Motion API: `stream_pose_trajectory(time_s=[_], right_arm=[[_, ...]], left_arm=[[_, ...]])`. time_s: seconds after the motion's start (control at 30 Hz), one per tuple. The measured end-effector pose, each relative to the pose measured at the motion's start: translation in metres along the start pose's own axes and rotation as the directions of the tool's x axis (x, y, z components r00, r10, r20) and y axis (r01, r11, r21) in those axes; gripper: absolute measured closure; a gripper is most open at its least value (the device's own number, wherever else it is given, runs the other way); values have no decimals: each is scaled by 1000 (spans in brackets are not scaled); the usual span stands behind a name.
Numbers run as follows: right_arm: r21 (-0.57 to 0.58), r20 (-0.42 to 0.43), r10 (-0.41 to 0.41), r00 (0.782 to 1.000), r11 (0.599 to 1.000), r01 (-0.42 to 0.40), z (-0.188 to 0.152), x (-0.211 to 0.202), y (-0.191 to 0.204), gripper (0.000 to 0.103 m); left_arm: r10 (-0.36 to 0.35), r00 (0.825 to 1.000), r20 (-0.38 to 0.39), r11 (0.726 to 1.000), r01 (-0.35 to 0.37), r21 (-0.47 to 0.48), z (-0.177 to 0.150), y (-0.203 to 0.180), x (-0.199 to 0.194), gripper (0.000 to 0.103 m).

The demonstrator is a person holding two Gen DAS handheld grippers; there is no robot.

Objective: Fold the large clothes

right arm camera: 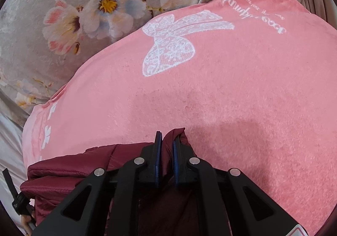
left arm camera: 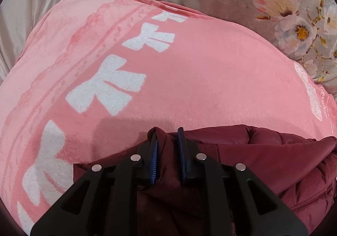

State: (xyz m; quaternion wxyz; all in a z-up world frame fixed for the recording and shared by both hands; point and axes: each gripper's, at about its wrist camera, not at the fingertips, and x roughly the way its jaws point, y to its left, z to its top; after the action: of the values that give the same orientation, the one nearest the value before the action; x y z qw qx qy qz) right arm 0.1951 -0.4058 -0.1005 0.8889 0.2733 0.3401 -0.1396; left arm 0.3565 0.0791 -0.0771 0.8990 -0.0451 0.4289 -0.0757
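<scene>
Maroon jacket (left arm camera: 263,151) fills both views; only right shows lace bow (right arm camera: 174,42).

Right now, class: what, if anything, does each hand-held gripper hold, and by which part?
Both hold the maroon puffer jacket: the right hand-held gripper pinches a fold at its edge; fabric lies between the left hand-held gripper fingers, pinch unclear.

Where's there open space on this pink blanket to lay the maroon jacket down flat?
The pink blanket lies bare ahead of both grippers, between the lace bow and the row of white bows. The near edge is crowded by the maroon jacket itself.
</scene>
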Motion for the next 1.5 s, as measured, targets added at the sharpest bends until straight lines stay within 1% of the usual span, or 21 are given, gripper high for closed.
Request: stream_pose_trajectory(time_s=[0.17, 0.2, 0.23, 0.3, 0.33, 0.37, 0.4, 0.43, 0.47, 0.53, 0.63, 0.7, 0.77, 0.83, 0.9, 1.03, 1.17, 1.27, 1.3, 1.4, 1.5], right_arm=[[21, 12, 61, 998, 998, -61, 6, -14, -4, 87], [27, 34, 86, 996, 996, -87, 9, -26, -8, 81], [32, 57, 100, 993, 994, -102, 12, -37, -10, 71], [46, 128, 106, 986, 993, -112, 17, -68, -19, 64], [50, 158, 115, 981, 991, -124, 19, -83, -24, 64], [51, 176, 115, 978, 991, -126, 21, -94, -26, 64], [40, 201, 103, 974, 993, -113, 23, -111, -27, 64], [20, 221, 90, 971, 995, -96, 23, -124, -25, 64], [-12, 240, 75, 968, 997, -74, 22, -135, -20, 64], [-77, 253, 48, 966, 997, -30, 18, -148, -4, 64], [-213, 221, 64, 973, 977, -16, 4, -152, 40, 68], [-319, 181, 76, 981, 948, -15, -10, -143, 81, 72], [-423, 140, 81, 987, 906, -15, -27, -128, 122, 73], [-500, 112, 76, 991, 866, -10, -42, -109, 153, 77], [-573, 74, 59, 996, 819, -6, -55, -83, 184, 78], [-618, 13, 30, 999, 786, -15, -63, -43, 208, 78], [-619, -6, -22, 1000, 786, 13, -58, -12, 204, 78], [-574, -57, -47, 997, 819, 6, -53, 14, 190, 78], [-543, -87, -39, 995, 840, -14, -52, 23, 182, 78], [-497, -115, -23, 993, 867, -38, -53, 37, 173, 80], [-514, -99, -37, 994, 858, -19, -59, 41, 175, 80]], left_arm=[[-80, 997, -7, 997, 80, -23, 4, 13, -10, 81], [-103, 995, -17, 994, 102, -24, 7, 18, -16, 79], [-122, 992, -27, 992, 122, -23, 10, 24, -24, 79], [-146, 989, -15, 989, 146, -14, 16, 35, -45, 75], [-149, 989, 3, 989, 149, -12, 20, 40, -59, 71], [-84, 995, 53, 996, 85, -5, 24, 47, -76, 44], [-30, 994, 108, 1000, 31, -4, 27, 52, -91, 18], [0, 983, 184, 1000, 0, 0, 30, 57, -110, 12], [27, 967, 255, 999, -31, 12, 34, 61, -130, 11], [67, 956, 286, 997, -74, 12, 41, 59, -150, 11], [16, 960, 279, 1000, -22, 17, 43, 38, -168, 11], [-31, 969, 244, 998, 18, 57, 37, 6, -168, 11], [-79, 982, 174, 993, 63, 98, 29, -33, -154, 11], [-116, 987, 109, 987, 102, 123, 19, -65, -135, 11], [-105, 993, 56, 982, 95, 164, 6, -97, -107, 12], [-36, 999, 27, 974, 29, 226, -10, -133, -64, 13], [5, 1000, -1, 978, -5, 209, -11, -134, -34, 13], [15, 999, -30, 985, -9, 172, -14, -121, -13, 11], [-1, 999, -32, 988, 6, 157, -15, -117, -8, 10], [-12, 1000, -15, 989, 14, 147, -16, -115, -3, 9], [12, 1000, 7, 986, -13, 164, -21, -118, -1, 8]])
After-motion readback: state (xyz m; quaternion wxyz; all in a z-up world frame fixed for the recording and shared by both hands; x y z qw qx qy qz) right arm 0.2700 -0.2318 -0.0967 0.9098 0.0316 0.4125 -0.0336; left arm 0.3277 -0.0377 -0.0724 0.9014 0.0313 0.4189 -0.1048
